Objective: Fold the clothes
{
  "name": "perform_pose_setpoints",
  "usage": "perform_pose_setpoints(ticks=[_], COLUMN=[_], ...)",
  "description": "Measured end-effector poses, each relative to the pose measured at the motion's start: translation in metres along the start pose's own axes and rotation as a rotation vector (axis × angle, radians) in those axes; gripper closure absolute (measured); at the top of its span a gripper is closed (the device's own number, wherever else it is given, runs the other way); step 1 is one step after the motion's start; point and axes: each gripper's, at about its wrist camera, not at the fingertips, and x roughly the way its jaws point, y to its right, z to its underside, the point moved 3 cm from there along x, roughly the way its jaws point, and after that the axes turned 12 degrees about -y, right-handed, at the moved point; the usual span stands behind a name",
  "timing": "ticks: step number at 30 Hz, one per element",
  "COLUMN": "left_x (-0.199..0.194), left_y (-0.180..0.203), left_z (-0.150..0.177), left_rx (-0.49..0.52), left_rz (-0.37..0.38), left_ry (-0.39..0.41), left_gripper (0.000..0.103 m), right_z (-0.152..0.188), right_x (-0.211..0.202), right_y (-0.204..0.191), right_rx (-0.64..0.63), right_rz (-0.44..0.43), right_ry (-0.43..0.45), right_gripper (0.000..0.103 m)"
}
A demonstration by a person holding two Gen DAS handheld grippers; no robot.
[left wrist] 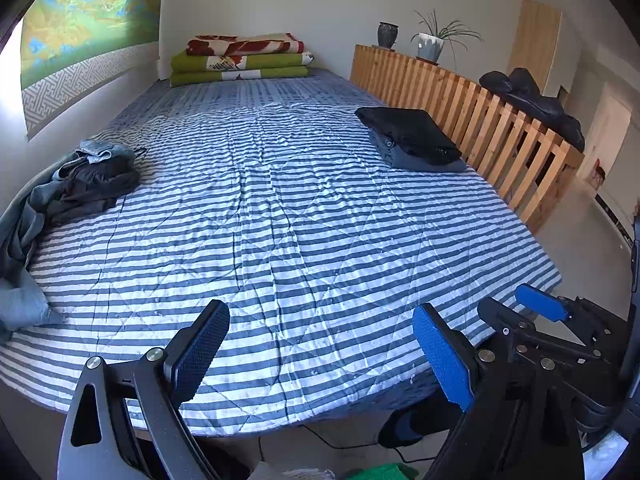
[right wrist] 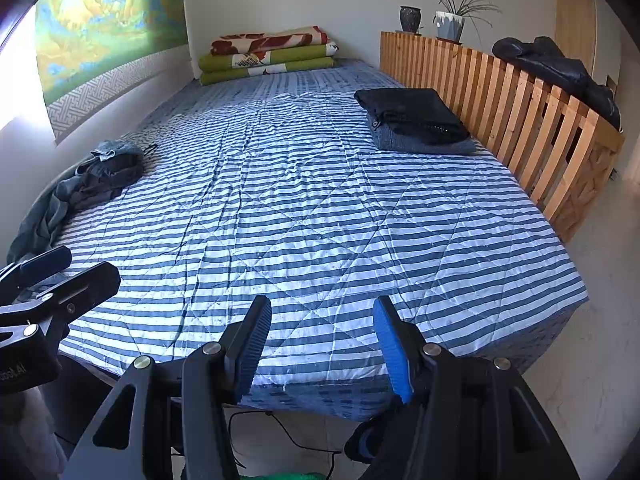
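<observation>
A bed [left wrist: 304, 216] covered with a blue-and-white striped quilt filled both views, its long side running away from the cameras toward a white wall, where folded green and red blankets [left wrist: 240, 58] were stacked. A slatted wooden rail [left wrist: 460, 108] ran along the bed's right side, with a dark pot [left wrist: 387, 34] and a potted plant [left wrist: 430, 44] on top and a black garment [left wrist: 532, 100] draped over it. A landscape hanging [left wrist: 88, 20] covered the left wall.

The unfolded clothes [left wrist: 80, 180] lay crumpled at the bed's left edge (grey and blue pieces tangled, no clear long axis). Across the bed by the rail sat a folded pile [left wrist: 412, 140], a black piece on a grey one, its long side roughly following the rail.

The left gripper [left wrist: 320, 352] hovered over the near edge, jaws wide, nothing between them. The right gripper [right wrist: 322, 344] did likewise, jaws well apart and empty. The left view showed more of the crumpled heap and the right gripper at its side; the right view showed a cable [right wrist: 280, 428] on the floor.
</observation>
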Motion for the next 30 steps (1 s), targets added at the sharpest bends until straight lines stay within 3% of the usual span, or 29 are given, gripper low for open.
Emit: perform_pose_setpoints(ticks=[19, 30], left_x=[0.005, 0.029], left_y=[-0.035, -0.08], left_z=[0.001, -0.001], left_rx=[-0.054, -0.136], left_rz=[-0.033, -0.076], left_ry=[-0.006, -0.044], left_gripper=[0.008, 0.008], right_z=[-0.005, -0.015], right_x=[0.011, 0.03], right_y=[-0.022, -0.035], right_rx=[-0.039, -0.068], right_rz=[-0.013, -0.019], right_ry=[-0.017, -0.034], right_gripper=[0.054, 0.053])
